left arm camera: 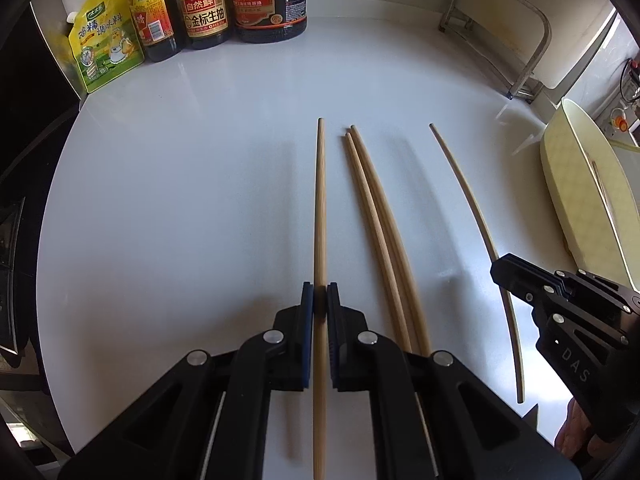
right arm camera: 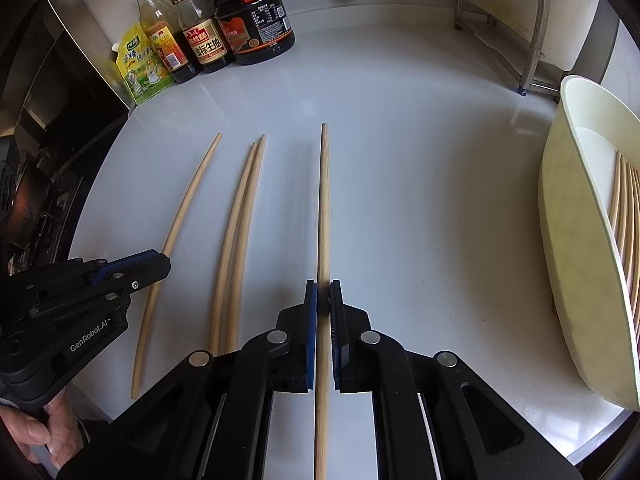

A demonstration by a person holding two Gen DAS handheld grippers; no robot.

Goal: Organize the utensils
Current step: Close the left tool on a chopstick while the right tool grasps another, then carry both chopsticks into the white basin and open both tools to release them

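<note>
Status, utensil sorting: partway, approx. half judging by count.

Left tongs (left arm camera: 320, 300): pressing together on left-most chopstick (left arm camera: 320, 200), pinching it near its mid-length, w/ stick running straight out between the pads. Right tongs (right arm camera: 323, 296): likewise pinching right-most chopstick (right arm camera: 324, 200), pads closing on both sides of it. Both pointing steeply down at bench (left arm camera: 180, 200). Not telling from either view whether the gripped sticks are resting on the surface or already clearing it.

Done so far: several chopsticks (right arm camera: 624, 208) already lying lengthwise inside cream tray (right arm camera: 568, 240), sitting at right edge of bench, well apart from the loose ones. Exact no. not reading clearly; tray wall hiding part of the bundle.

Outstanding: four sticks remaining outside tray. Two of them being held as above. Middle pair (left arm camera: 372, 220) lying untouched btwn the gripped sticks, touching each other along most of their length, tips pointing toward the back wall.

Judging next: carrying both gripped sticks over to tray, then coming back for middle pair. Noting risk: thin round sticks pinched at one spot only, so possibly swinging or slipping when tilting into tray.

Misc: sauce bottles (left arm camera: 204, 12) and seasoning pouch (left arm camera: 106, 40) standing at back of bench, well clear of work area, not needing attention.
</note>
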